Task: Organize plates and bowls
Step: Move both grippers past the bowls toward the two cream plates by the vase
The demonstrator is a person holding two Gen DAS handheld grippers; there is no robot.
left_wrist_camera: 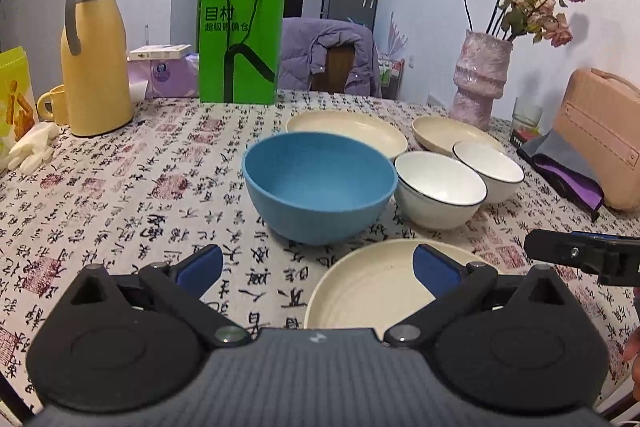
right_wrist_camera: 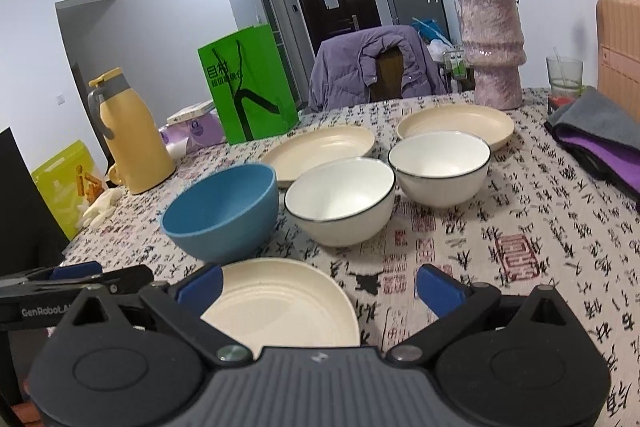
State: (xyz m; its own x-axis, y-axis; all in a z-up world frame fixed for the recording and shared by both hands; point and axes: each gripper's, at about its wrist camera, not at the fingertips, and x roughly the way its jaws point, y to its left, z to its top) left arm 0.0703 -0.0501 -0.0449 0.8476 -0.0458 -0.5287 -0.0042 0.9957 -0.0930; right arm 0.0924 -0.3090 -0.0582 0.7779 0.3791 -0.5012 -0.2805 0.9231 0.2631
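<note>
Our left gripper (left_wrist_camera: 318,269) hangs spread and empty before the blue bowl (left_wrist_camera: 319,185); the nearest plate (left_wrist_camera: 380,287) lies just right of it. Our right gripper (right_wrist_camera: 318,285), also spread, should probably take that plate's rim squarely and lift it level.

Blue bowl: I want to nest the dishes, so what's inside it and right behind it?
The blue bowl looks empty. A cream plate lies behind it on the tablecloth; the bowl hides the plate's near edge.
</note>
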